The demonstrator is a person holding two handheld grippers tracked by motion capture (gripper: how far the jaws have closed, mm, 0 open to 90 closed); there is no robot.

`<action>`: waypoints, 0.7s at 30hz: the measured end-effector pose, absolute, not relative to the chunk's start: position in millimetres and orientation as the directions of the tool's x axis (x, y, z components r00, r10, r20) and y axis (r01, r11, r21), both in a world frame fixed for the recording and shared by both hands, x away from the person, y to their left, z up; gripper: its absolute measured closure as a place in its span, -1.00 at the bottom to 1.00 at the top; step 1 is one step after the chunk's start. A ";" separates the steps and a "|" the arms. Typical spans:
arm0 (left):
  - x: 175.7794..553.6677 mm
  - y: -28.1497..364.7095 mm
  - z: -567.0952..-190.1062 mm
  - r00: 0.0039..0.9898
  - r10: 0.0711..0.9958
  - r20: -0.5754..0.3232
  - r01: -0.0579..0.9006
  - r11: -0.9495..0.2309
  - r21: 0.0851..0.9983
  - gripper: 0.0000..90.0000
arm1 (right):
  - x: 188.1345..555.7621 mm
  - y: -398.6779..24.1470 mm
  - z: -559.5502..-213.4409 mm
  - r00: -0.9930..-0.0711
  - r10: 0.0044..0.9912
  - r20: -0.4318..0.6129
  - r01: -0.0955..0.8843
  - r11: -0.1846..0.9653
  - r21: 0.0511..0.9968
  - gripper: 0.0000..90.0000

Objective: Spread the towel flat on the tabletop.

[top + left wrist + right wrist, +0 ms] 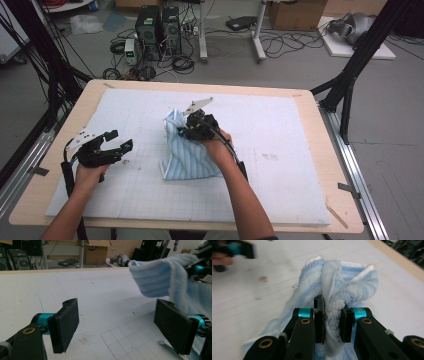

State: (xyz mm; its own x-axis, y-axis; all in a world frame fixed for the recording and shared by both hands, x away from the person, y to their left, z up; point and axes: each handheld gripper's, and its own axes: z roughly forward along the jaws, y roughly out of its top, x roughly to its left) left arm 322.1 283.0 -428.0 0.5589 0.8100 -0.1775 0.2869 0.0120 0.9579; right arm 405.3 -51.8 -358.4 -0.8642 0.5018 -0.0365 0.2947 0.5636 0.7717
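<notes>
The right gripper (pixel 196 124) is holding a light-blue striped towel (pixel 187 152) near the middle of the desk (pixel 320 200), its jaws clamped on a bunched fold of the terry cloth (the pinch is plain in the right gripper view, where the cloth (pixel 337 290) is squeezing out above and below the pads). The pinched part is standing lifted off the white gridded mat (pixel 280 150), while the rest of the towel is trailing down onto the mat toward the person.

The left gripper (pixel 114 146) is waiting at the left side of the mat, apart from the towel, with its jaws wide apart and holding nothing. In the left gripper view the towel (pixel 162 280) is hanging ahead and to the right of those jaws, one free edge drooping toward the mat. The likely next move is for the left gripper to be reaching rightward to that loose edge, though which corner it would be taking is hard to tell.

No containers are sitting on the desk.
</notes>
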 end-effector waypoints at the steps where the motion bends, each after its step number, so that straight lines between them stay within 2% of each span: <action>1: 322.2 283.0 -428.0 0.559 0.810 -0.178 0.288 0.012 0.958 -0.54 | 412.7 -50.8 -357.7 -0.858 0.512 -0.053 0.291 0.567 0.770 0.75; 7: 322.7 281.1 -429.3 0.564 0.807 -0.178 0.293 0.006 0.956 -0.54 | 449.6 -47.8 -353.7 -0.773 0.628 -0.092 0.315 0.506 0.803 0.75; 12: 322.5 278.6 -430.1 0.574 0.801 -0.170 0.295 -0.009 0.956 -0.54 | 462.5 -46.4 -355.3 -0.597 0.768 -0.230 0.324 0.494 0.807 0.73; 13: 322.5 278.4 -430.1 0.574 0.801 -0.169 0.295 -0.009 0.956 -0.54 | 464.6 -48.9 -356.5 -0.572 0.787 -0.230 0.333 0.480 0.811 0.70; 15: 322.7 278.3 -430.2 0.574 0.801 -0.172 0.295 -0.006 0.955 -0.54 | 469.0 -53.4 -361.5 -0.572 0.803 -0.166 0.381 0.440 0.814 0.59; 19: 323.2 278.8 -430.7 0.573 0.801 -0.174 0.299 -0.006 0.954 -0.53 | 467.2 -56.6 -366.4 -0.589 0.793 -0.157 0.401 0.455 0.795 0.37; 21: 323.1 278.6 -430.7 0.573 0.801 -0.175 0.299 -0.006 0.954 -0.53 | 465.9 -58.2 -364.8 -0.586 0.796 -0.154 0.402 0.450 0.798 0.33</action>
